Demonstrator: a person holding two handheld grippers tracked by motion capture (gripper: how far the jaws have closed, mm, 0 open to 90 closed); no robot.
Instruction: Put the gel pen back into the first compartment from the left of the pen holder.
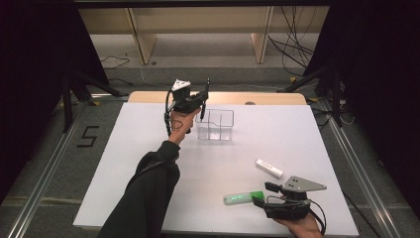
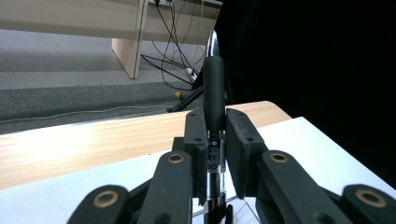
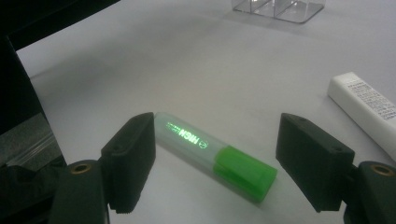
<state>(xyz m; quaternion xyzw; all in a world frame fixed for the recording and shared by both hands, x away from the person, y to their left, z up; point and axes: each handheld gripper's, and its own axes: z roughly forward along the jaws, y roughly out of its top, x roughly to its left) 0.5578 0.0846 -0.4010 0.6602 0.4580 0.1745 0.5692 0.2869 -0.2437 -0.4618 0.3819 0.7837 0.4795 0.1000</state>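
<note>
Nearest the high camera, my right gripper point(image 1: 261, 195) rests low on the white table point(image 1: 148, 163), one of two grippers I hold. Its jaws stand wide apart, and in the right gripper view one green highlighter point(image 3: 215, 156) lies flat on the table between them, clear of the right-hand pad; its pale end sits at the left-hand pad, and I cannot tell whether they touch.

Count, largest first: one white table, with a strip of bare wood point(image 1: 148, 96) along its far edge. One clear plastic organizer point(image 1: 216, 125) stands upright on the far middle of the table; I see dividers inside it but cannot count the compartments. One white tube point(image 1: 269, 168) lies flat just beyond my right gripper, well apart from the organizer. One highlighter, as noted, cap end toward the gripper body.

My left gripper point(image 1: 202, 106) is held up at the organizer's near-left corner. Its jaws are clamped on one black pen point(image 2: 214, 100), which stands upright between the pads; the pen's lower end hangs over the organizer's left side.
</note>
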